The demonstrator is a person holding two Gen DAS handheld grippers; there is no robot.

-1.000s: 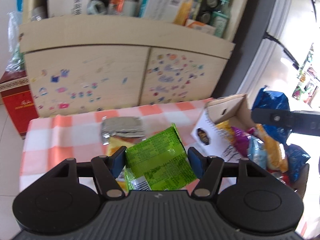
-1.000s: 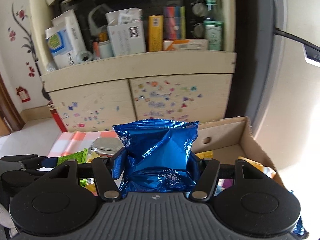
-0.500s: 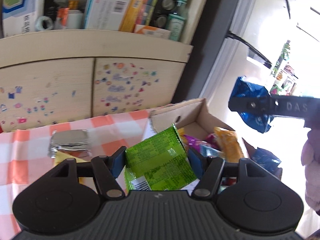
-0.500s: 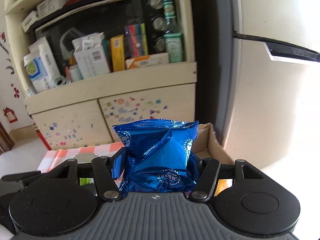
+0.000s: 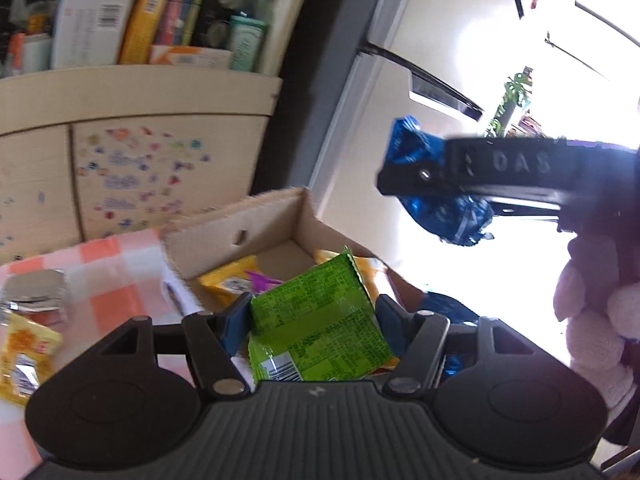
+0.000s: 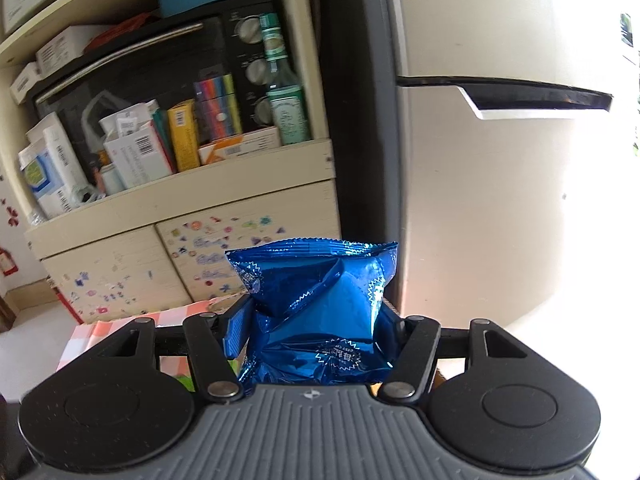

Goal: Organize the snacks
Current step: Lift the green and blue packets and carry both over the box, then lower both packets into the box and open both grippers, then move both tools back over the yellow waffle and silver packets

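Note:
My left gripper (image 5: 310, 316) is shut on a green snack packet (image 5: 316, 320) and holds it over the open cardboard box (image 5: 240, 220), which has yellow and purple packets inside. My right gripper (image 6: 314, 316) is shut on a blue foil snack packet (image 6: 316, 300) and holds it high, facing the cabinet and fridge. In the left wrist view the right gripper (image 5: 400, 176) shows at the upper right, above and right of the box, with the blue packet (image 5: 436, 208) in it.
The checked orange tablecloth (image 5: 108, 284) carries a silver packet (image 5: 36, 292) and a yellow packet (image 5: 24, 356) at the left. A sticker-covered cabinet (image 6: 192, 260) with a cluttered shelf stands behind. A fridge (image 6: 500, 200) is at the right.
My left gripper has swung right with the green packet, from over the cloth to over the box. My right gripper has risen and turned right with the blue packet.

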